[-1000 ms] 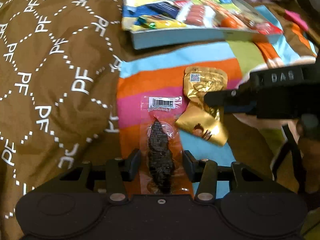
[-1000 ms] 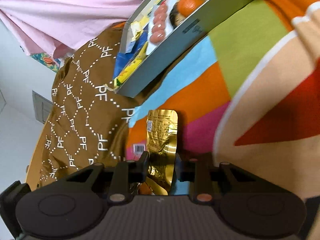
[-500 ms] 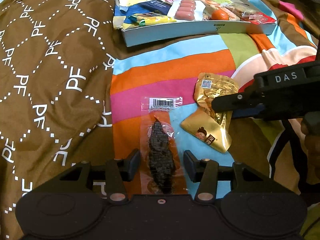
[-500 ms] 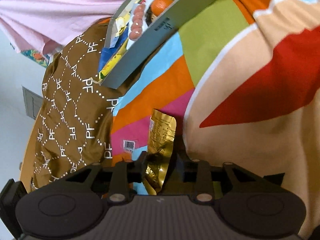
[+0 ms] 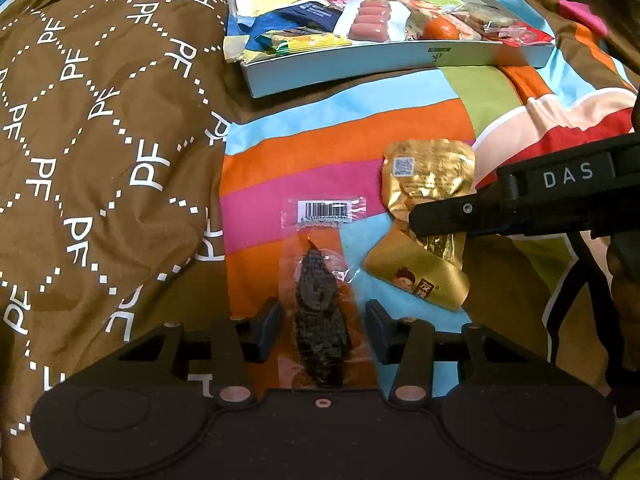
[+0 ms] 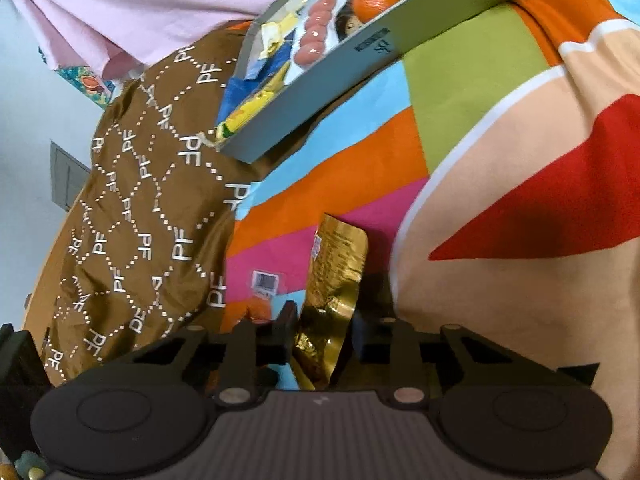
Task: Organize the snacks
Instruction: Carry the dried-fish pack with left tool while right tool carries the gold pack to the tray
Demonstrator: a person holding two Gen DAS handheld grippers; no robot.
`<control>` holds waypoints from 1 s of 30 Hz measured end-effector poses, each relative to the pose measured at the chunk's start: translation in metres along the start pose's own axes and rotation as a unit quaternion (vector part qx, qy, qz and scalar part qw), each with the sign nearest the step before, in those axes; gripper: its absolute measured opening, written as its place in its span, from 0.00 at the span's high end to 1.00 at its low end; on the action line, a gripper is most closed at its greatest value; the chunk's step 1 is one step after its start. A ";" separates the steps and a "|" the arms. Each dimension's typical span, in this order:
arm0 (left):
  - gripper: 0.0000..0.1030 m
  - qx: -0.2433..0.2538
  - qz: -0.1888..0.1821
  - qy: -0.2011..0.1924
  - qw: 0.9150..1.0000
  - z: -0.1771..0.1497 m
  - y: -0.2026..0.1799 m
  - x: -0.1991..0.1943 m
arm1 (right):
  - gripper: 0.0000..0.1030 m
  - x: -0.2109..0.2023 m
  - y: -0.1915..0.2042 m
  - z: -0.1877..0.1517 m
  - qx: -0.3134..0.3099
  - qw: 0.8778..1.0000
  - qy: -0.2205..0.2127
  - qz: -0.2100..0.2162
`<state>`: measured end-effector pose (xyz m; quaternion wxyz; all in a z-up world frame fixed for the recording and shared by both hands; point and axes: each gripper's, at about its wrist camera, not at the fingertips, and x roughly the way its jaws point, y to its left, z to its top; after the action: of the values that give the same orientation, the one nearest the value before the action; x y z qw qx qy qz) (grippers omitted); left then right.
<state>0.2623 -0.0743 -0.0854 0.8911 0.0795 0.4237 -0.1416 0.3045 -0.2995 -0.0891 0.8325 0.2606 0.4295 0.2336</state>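
A clear packet with a dark dried snack point(image 5: 320, 304) lies on the striped blanket between the fingers of my left gripper point(image 5: 323, 328), which is open around it with gaps on both sides. My right gripper point(image 6: 322, 338) is shut on a gold foil packet point(image 6: 334, 280) and holds it on edge; it also shows in the left wrist view point(image 5: 428, 184). A second gold packet point(image 5: 416, 276) with a cartoon face lies under it. The grey snack box point(image 5: 384, 62) sits at the far side, holding several snacks.
A brown quilt with white PF lettering point(image 5: 100, 140) covers the left side. The striped blanket point(image 5: 340, 140) lies under the packets. Pink cloth point(image 6: 140, 8) hangs behind the box. The right gripper's black body point(image 5: 560, 196) reaches in from the right.
The right gripper has lifted and turned with the gold packet. The left gripper has stayed open around the dark snack packet; its view drew back from the box, then eased closer.
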 end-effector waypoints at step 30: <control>0.54 -0.115 0.082 -0.138 0.980 0.103 0.006 -0.050 | 0.87 -0.061 0.023 0.050 -0.052 0.976 -0.208 0.043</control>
<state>0.3094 -0.0864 0.0185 0.9528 -0.0096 0.3023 -0.0280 0.3101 -0.3316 -0.0138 0.9053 0.2780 0.2222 0.2318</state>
